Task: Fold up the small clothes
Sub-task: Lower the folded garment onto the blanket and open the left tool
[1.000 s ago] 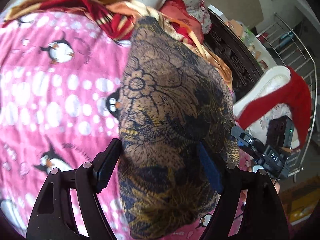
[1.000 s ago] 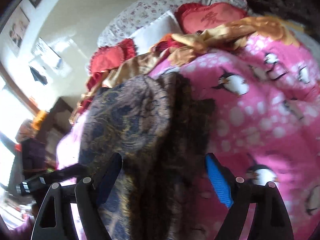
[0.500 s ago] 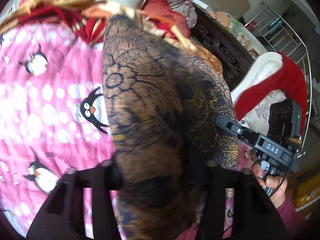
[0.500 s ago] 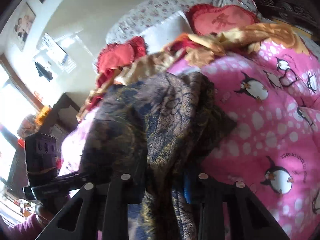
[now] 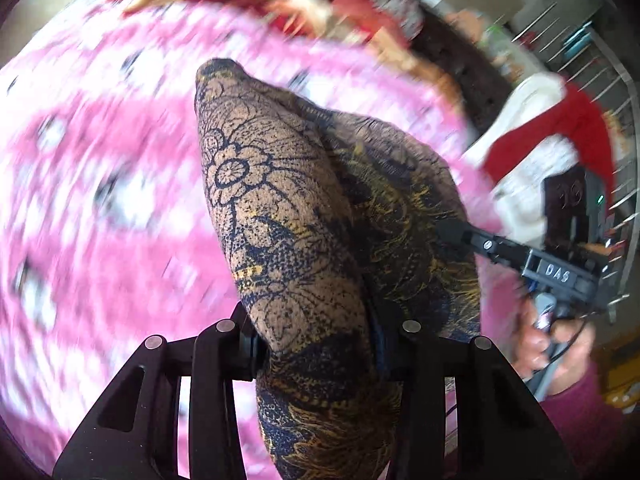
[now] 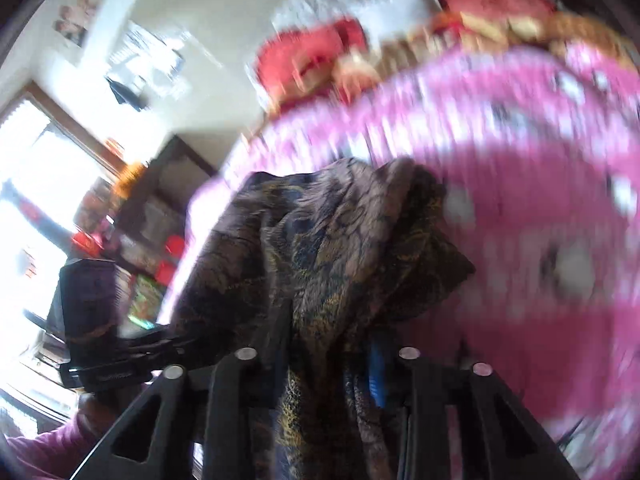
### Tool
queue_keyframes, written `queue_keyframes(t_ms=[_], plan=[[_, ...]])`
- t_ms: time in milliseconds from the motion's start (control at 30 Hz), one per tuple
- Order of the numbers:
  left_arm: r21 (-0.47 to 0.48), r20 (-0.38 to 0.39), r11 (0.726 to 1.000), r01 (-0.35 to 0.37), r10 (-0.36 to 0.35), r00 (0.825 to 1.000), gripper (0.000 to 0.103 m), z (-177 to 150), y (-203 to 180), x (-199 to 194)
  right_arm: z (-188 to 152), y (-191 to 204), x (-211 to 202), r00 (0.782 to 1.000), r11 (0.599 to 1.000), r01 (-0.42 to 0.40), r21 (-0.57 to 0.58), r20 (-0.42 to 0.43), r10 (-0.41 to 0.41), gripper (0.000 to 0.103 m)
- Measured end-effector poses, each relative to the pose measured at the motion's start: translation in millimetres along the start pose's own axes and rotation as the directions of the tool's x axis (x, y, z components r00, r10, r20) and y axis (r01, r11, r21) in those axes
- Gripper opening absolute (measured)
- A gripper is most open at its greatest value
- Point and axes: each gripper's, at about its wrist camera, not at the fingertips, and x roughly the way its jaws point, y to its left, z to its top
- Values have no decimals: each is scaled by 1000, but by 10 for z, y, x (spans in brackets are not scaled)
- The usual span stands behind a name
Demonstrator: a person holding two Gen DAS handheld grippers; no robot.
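The left gripper (image 5: 316,336) is black plastic, with round silver screws on each finger and triangular cut-outs in its frame. The right gripper (image 6: 324,364) looks the same and has a blue pad inside one finger. Its body carries white letters "DAS". The person wears a magenta sleeve (image 5: 580,412).

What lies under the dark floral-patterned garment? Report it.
Under the dark floral-patterned garment lies the pink penguin-print blanket, visible all around it. The blanket beneath the cloth is covered, so whether anything else lies there cannot be seen.
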Motion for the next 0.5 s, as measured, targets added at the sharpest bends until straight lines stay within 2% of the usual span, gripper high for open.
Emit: queue_keyframes(t_ms=[33,67,133,200,267,367,433,500], plan=[[-16,-16,999,-35,35,999,41,-83,62,51,-121,-39,103,996,997,79,-7,-37,-79,42],[-40,-14,998,-47,46,999,48,-148,124,62,-180,-59,122,992,993,121,-17,-43,-122,48],[-78,9,996,-47,48,999,52,-204,176,-19,-207,-55,-11,992,992,125,-13,-4,-125,49],[-75,34,993,-94,96,995,68,-219,152,-151,-153,20,-161,990,990,137,-33,44,-135,50],[-59,94,988,-144,149,984,75,-167,68,-275,-70,214,-243,989,984,137,-110,75,-129,50],[-13,153,977,-212,211,965,78,-92,-91,-327,-1,472,-110,991,969,132,-209,63,-121,50],[8,160,962,-271,267,950,78,67,-156,-202,17,570,67,985,952,168,-257,68,-156,49],[28,147,954,-300,293,945,78,97,-207,-94,-3,570,252,974,936,227,-268,48,-223,49]])
